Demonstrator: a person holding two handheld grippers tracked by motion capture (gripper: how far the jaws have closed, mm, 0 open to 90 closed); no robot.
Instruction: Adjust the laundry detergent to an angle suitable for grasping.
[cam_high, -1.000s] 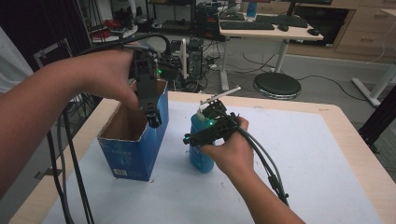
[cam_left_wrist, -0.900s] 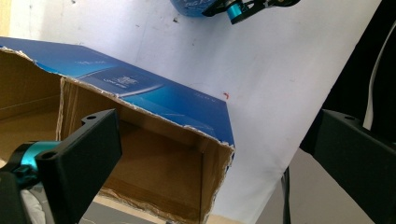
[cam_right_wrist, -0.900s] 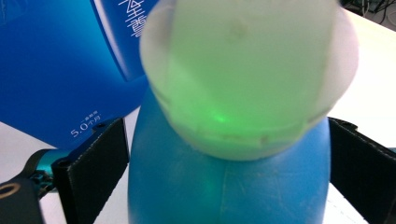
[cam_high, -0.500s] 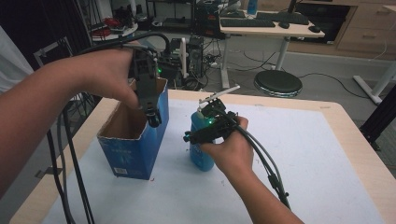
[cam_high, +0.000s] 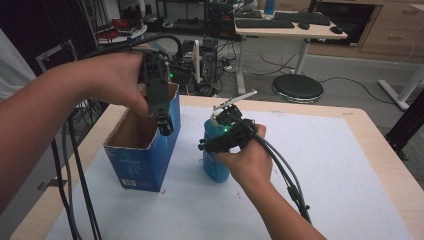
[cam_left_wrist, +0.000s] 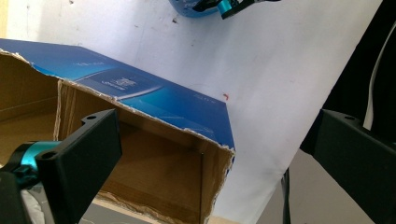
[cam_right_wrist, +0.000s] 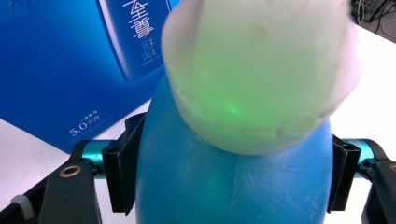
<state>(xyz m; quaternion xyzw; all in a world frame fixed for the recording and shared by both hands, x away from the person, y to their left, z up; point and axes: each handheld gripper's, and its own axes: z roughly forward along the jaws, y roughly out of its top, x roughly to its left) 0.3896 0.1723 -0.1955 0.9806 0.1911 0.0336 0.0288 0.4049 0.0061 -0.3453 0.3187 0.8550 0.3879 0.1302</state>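
A blue bottle (cam_high: 216, 167) with a pale cap (cam_right_wrist: 261, 70) stands upright on the white table top, and my right gripper (cam_high: 211, 144) is shut on its upper body. In the right gripper view the black jaws press both sides of the bottle (cam_right_wrist: 233, 186). To its left stands an open-topped blue cardboard box (cam_high: 142, 152). My left gripper (cam_high: 164, 126) hangs over the box's right wall, pointing down, open. In the left gripper view its jaws stand wide apart with the torn corner of the box (cam_left_wrist: 205, 140) between them, touching neither.
The white mat (cam_high: 330, 170) stretches to the right and front of the bottle, framed by the table's wooden edge (cam_high: 385, 150). Cables trail from both grippers along the left side and the front. Beyond the table stand a desk and a round black base (cam_high: 300, 87).
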